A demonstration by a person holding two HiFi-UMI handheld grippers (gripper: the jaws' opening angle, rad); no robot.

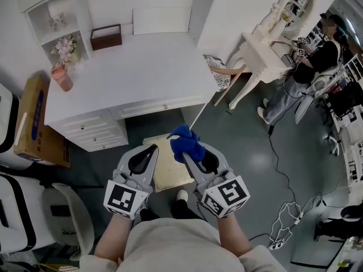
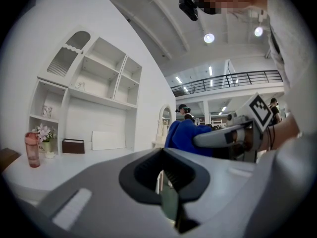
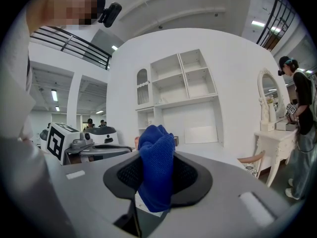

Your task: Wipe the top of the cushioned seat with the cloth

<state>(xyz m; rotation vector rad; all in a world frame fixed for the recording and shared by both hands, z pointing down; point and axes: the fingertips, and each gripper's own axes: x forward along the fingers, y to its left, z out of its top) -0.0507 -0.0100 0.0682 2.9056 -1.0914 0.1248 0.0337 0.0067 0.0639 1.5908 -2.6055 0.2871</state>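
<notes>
Blue cloth [image 3: 157, 167] between jaws of right gripper [image 1: 189, 152], above cushioned seat [image 1: 165, 171].

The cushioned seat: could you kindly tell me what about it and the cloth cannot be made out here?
- The cushioned seat: head view, both sides hidden under the left claw, right claw and cloth; neither gripper view clearly shows it.
- The cloth: right gripper view, lower end hidden behind the claw's body.
- Marks on the seat: head view, too small to tell.
</notes>
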